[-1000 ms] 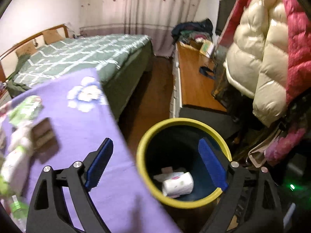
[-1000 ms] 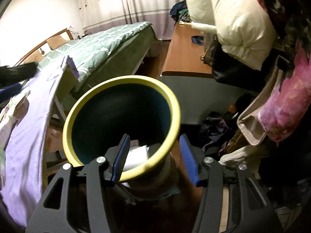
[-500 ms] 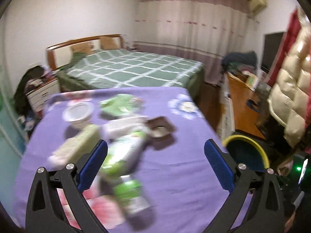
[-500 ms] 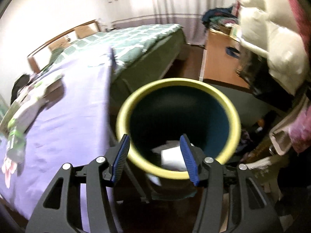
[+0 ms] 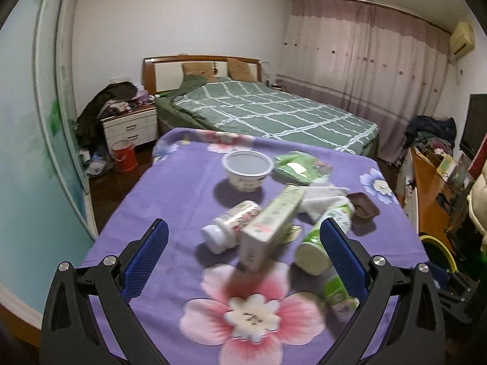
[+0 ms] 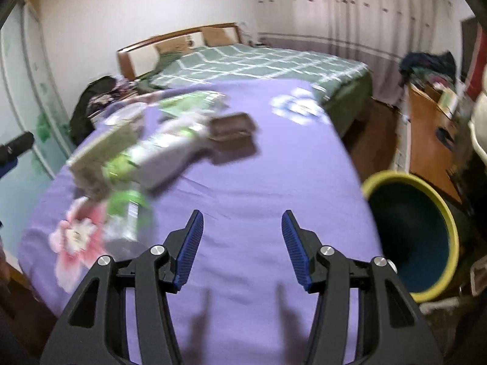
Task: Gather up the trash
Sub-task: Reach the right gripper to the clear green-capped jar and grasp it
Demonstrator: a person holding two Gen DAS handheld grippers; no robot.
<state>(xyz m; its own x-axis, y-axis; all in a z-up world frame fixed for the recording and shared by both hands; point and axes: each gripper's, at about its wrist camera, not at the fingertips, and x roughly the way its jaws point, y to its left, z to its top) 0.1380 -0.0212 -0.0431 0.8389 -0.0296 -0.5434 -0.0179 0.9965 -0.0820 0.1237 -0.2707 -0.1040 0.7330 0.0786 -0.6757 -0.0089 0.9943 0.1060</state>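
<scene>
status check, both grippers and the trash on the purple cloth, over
Left gripper open, empty, over the trash pile. Right gripper open, empty. White-green carton nearest; yellow-rimmed dark bin waits right of table. Nothing blocking.

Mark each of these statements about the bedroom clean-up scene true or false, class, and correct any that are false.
1. The left gripper is open and holds nothing. True.
2. The white plastic cup lies on its side. False: it stands upright, mouth up.
3. The yellow-rimmed bin stands beside the table, off its right edge. True.
4. The right gripper is shut on a bottle. False: it is open over bare purple cloth.
5. The long carton lies between the small white bottle and the green-and-white bottle. True.
6. The table cloth is plain green. False: it is purple with a flower print.
</scene>
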